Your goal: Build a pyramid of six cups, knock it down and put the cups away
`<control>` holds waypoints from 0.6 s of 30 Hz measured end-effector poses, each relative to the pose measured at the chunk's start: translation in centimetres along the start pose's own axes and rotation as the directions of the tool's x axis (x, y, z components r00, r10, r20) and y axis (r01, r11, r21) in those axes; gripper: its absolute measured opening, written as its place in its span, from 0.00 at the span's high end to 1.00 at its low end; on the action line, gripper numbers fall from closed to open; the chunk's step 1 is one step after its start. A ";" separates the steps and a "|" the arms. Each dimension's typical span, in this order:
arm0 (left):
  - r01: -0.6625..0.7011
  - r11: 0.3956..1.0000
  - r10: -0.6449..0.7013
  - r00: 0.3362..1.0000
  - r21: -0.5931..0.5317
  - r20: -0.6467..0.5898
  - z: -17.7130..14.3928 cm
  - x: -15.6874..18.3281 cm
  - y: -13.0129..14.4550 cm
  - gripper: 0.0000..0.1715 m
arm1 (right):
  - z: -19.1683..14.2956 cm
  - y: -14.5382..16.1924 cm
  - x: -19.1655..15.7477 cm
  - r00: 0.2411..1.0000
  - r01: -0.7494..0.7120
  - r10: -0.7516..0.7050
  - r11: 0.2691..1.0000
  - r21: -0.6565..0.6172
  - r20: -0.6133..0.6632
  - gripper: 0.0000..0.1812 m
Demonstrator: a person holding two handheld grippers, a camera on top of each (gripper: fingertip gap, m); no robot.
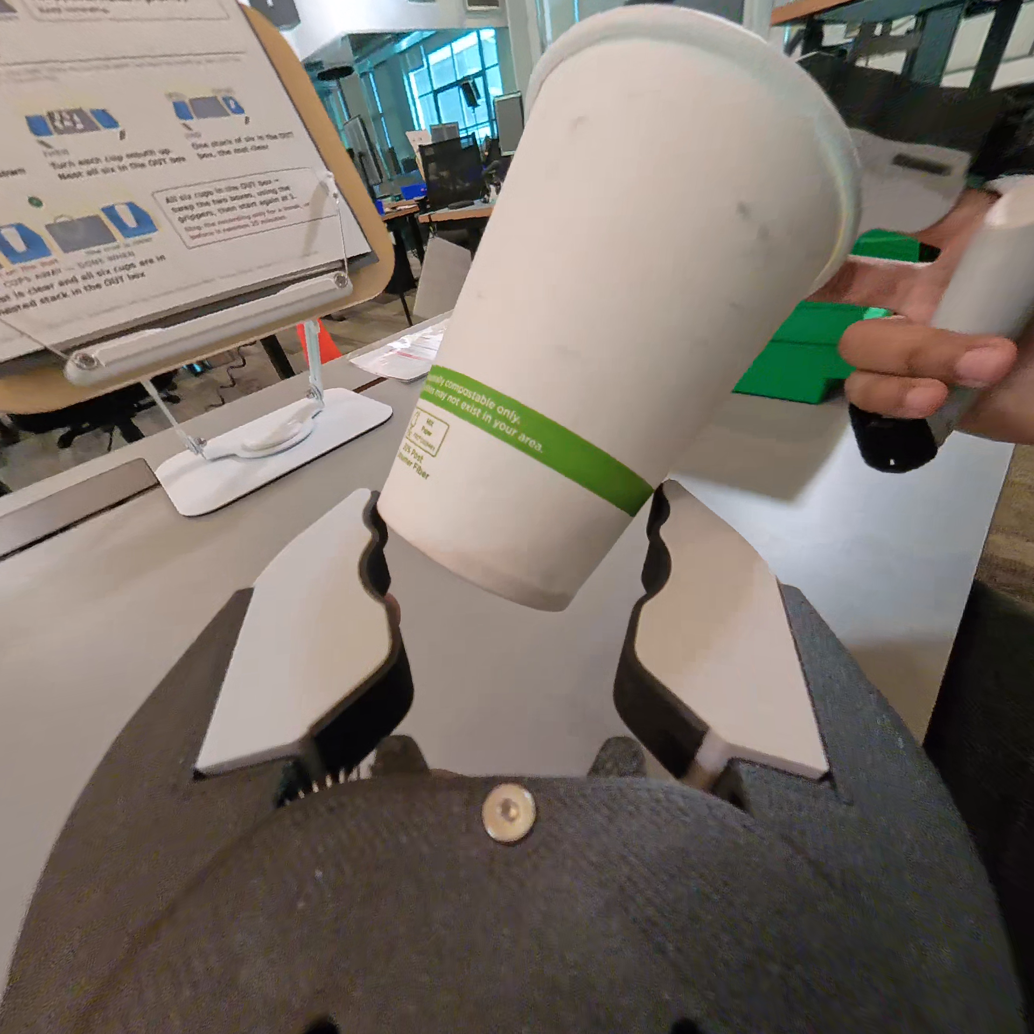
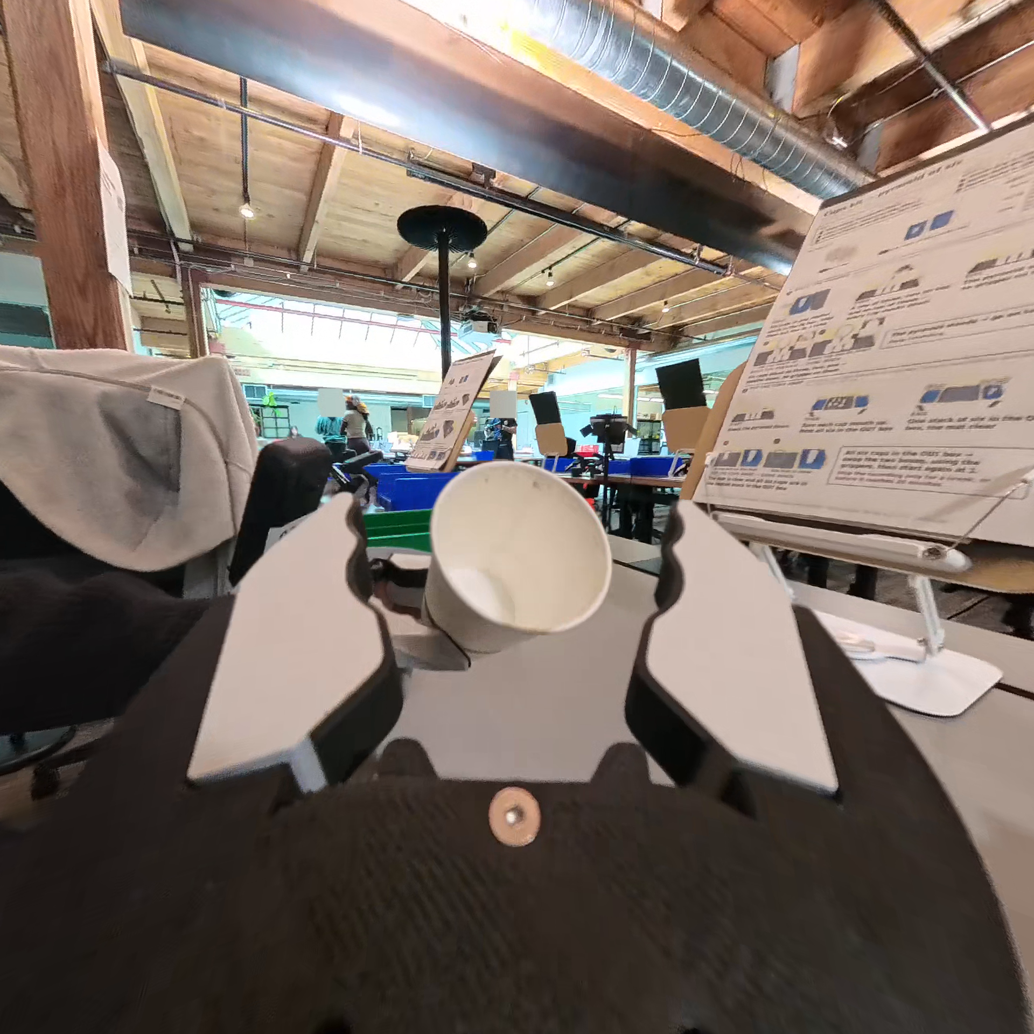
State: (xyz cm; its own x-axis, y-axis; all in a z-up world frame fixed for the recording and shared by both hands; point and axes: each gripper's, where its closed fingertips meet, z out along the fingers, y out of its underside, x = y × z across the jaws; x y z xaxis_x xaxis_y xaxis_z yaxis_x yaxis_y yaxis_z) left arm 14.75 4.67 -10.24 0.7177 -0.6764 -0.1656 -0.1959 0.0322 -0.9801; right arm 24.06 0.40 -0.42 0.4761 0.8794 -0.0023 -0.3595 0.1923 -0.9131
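The paper cup (image 1: 615,280) is pinched near its base by the left tongs (image 1: 515,509) at frame centre, tilted above the worktop (image 1: 112,615), mouth toward the upper right. The right tongs (image 2: 515,517) are spread and empty. Light pressure is advised, since thin walls would probably dent.

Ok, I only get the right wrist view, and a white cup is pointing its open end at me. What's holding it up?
Observer: The left hand-held gripper pinches the paper cup near its bottom, tilted and clear of the table.
Operator: Is there any colour on the cup's outside?
Observer: Yes, a green band runs round it, low down by that gripper.
Operator: Can you see who's holding my gripper?
Observer: Only a hand at the right edge of the left wrist view, wrapped round a pale handle.
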 end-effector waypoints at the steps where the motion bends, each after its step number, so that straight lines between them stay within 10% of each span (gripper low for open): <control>1: 0.024 1.000 -0.024 1.000 0.000 0.002 0.0 -0.2 0.0 0.47 | 0.1 0.1 -0.1 1.000 0.013 -0.013 1.000 -0.007 -0.002 0.42; 18: 0.114 0.990 -0.114 0.993 -0.081 0.000 0.7 0.5 1.2 0.53 | 1.1 4.2 -0.7 0.996 0.089 -0.091 0.976 -0.198 -0.002 0.46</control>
State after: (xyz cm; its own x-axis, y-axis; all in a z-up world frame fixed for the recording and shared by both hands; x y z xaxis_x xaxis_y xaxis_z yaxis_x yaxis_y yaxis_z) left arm 15.35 4.91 -11.57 0.7351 -0.6759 -0.0528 -0.1665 -0.1045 -0.9805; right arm 21.34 1.11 -3.86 0.5082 0.8575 0.0801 -0.1493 0.1794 -0.9724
